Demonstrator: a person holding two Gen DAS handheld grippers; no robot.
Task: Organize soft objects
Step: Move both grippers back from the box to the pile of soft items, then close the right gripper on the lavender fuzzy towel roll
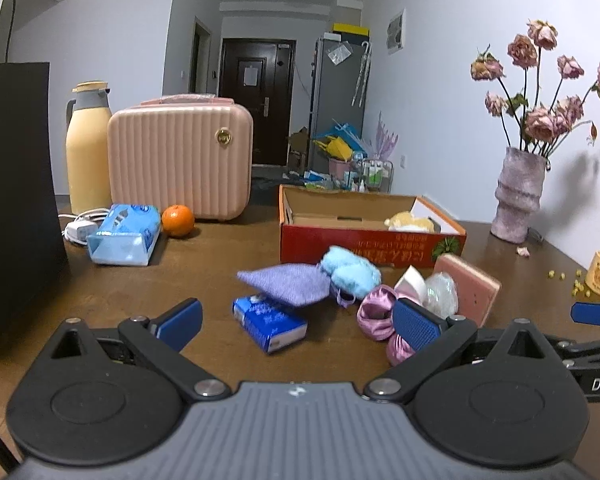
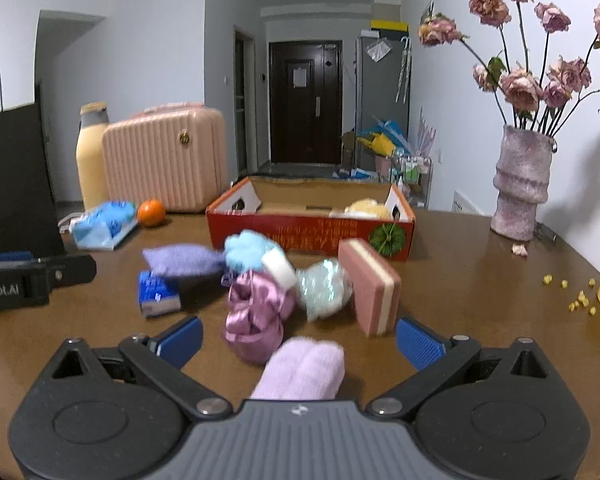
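Soft things lie in a loose heap at the middle of the desk, just in front of a red cardboard box that seems meant to take them, since a yellow plush toy already sits inside it. In the left wrist view, the heap fills the centre: a purple cloth pouch rests partly on a blue tissue pack, with a light blue fluffy ball beside it, a shiny pink scrunchie low and right, and a pink sponge leaning at the right. The left gripper hovers low before the pile, its jaws spread wide with nothing between them, probably lined up for a pick. At the upper left stand a pink case, a yellow flask, an orange and a larger tissue packet, well apart from the heap. In the right wrist view, the same heap sits centre frame, the box behind it and a vase of dried roses at the upper right. A lilac rolled cloth lies nearest the camera, between the fingers of the right gripper, whose jaws are also wide open and touch nothing; that roll looks like the easiest next grab.
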